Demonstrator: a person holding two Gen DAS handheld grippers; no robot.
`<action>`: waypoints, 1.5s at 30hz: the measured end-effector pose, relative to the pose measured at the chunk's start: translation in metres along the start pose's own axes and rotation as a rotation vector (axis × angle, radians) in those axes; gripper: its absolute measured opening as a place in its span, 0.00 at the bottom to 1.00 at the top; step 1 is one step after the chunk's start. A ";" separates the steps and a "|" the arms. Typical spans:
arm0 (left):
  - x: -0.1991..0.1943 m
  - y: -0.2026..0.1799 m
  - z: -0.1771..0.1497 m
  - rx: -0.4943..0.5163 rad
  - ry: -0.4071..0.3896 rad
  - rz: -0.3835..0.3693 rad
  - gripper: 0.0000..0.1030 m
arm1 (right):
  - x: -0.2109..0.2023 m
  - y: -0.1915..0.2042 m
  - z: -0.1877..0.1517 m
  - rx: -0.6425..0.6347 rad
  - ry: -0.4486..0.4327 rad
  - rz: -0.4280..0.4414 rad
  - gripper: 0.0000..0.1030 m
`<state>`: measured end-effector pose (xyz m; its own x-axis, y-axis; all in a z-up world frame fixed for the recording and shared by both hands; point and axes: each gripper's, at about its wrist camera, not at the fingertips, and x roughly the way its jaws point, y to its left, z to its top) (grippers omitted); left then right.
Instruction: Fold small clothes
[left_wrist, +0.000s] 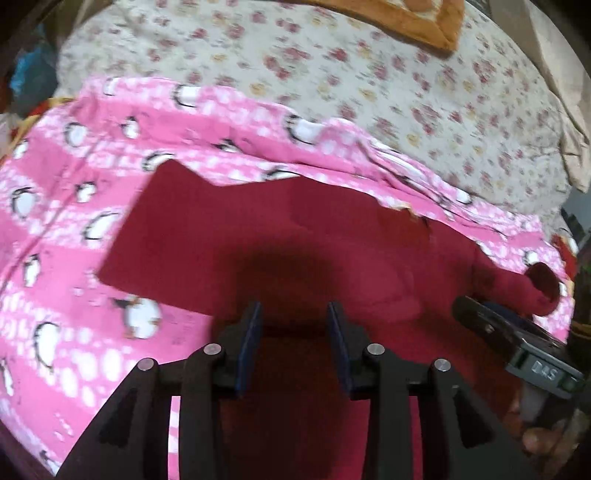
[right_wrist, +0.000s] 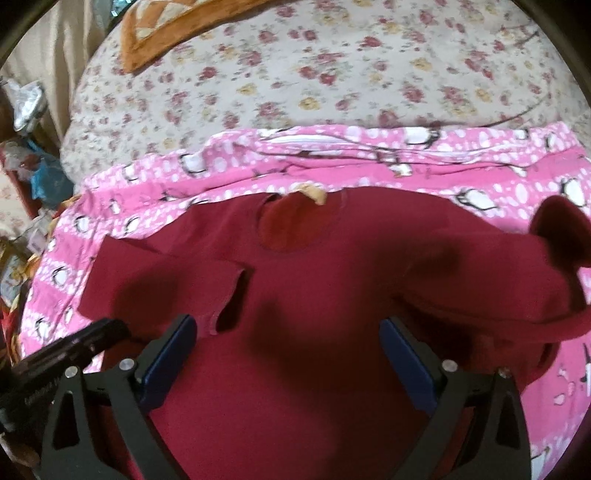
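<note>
Hovering over the red shirt (right_wrist: 314, 295), left tool (left_wrist: 294, 347) and right tool (right_wrist: 288, 365) gape, gripping nothing.

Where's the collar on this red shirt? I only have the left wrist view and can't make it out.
Observer: The red shirt has its neckline at the far edge, away from both grippers, with a tan label at its rim.
Operator: Is the right gripper holding anything?
Observer: No. The right gripper has its jaws wide apart above the shirt's body, with nothing between them.
Operator: Where does my left gripper sit relative to the left sleeve?
Observer: The left gripper shows by the lower edge of the left sleeve, which lies flat, with a narrow gap between it and the body.
</note>
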<state>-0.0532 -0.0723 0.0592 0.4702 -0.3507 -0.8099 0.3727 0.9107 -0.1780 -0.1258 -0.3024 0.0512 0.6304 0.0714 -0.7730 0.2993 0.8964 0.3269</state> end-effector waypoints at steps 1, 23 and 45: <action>0.004 0.006 -0.001 -0.009 0.001 0.024 0.17 | 0.002 0.004 -0.001 -0.012 0.007 0.008 0.91; 0.010 0.052 0.015 -0.171 -0.070 0.101 0.17 | 0.051 0.051 0.009 -0.124 0.044 0.077 0.09; -0.007 0.049 0.017 -0.200 -0.173 0.070 0.17 | -0.014 -0.065 0.041 -0.052 -0.099 -0.322 0.09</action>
<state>-0.0244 -0.0290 0.0658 0.6254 -0.3013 -0.7198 0.1768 0.9532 -0.2454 -0.1251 -0.3800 0.0630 0.5769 -0.2592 -0.7746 0.4586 0.8875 0.0445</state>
